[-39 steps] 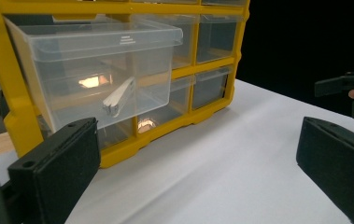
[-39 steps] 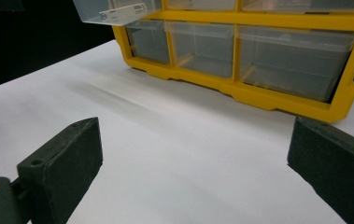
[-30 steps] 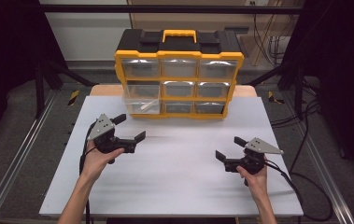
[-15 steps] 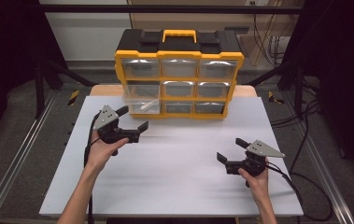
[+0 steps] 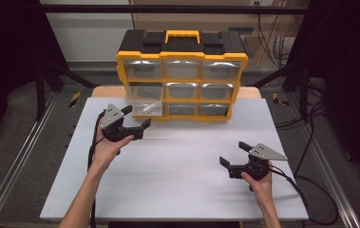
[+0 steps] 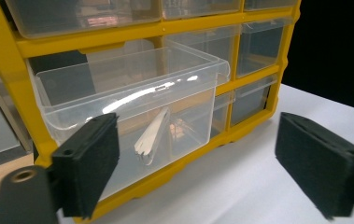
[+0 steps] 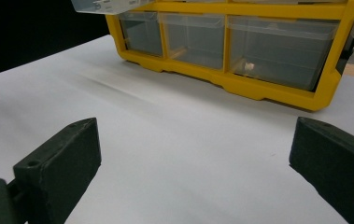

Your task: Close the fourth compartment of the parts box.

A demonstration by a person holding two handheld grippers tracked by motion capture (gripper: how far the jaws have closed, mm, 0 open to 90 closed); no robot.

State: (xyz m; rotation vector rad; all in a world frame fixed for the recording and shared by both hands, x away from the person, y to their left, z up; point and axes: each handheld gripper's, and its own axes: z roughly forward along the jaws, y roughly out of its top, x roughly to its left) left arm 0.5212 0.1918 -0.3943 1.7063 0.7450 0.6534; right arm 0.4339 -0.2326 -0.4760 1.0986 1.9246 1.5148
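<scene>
A yellow and black organizer cabinet [image 5: 182,64] with clear drawers stands at the back of the white table [image 5: 177,190]. Its left middle drawer [image 5: 142,97] is pulled out. White flat sticks [image 6: 153,135] show through that drawer's [image 6: 132,93] clear front. My left gripper [image 5: 138,117] is open just in front of this drawer; its jaws have just been closing a little, with nothing between them [image 6: 205,172]. My right gripper [image 5: 232,153] is open low over the table at the right front, with only bare table between its pads [image 7: 195,172].
The cabinet's bottom row of drawers [image 7: 221,42] is shut; a small pale item [image 7: 248,66] lies in one. Cables trail from both grippers across the table. Metal frame rails [image 5: 21,156] run along the table's sides.
My left gripper has moved forward and slightly right, closer to the pulled-out drawer. The right gripper has stayed where it was.
</scene>
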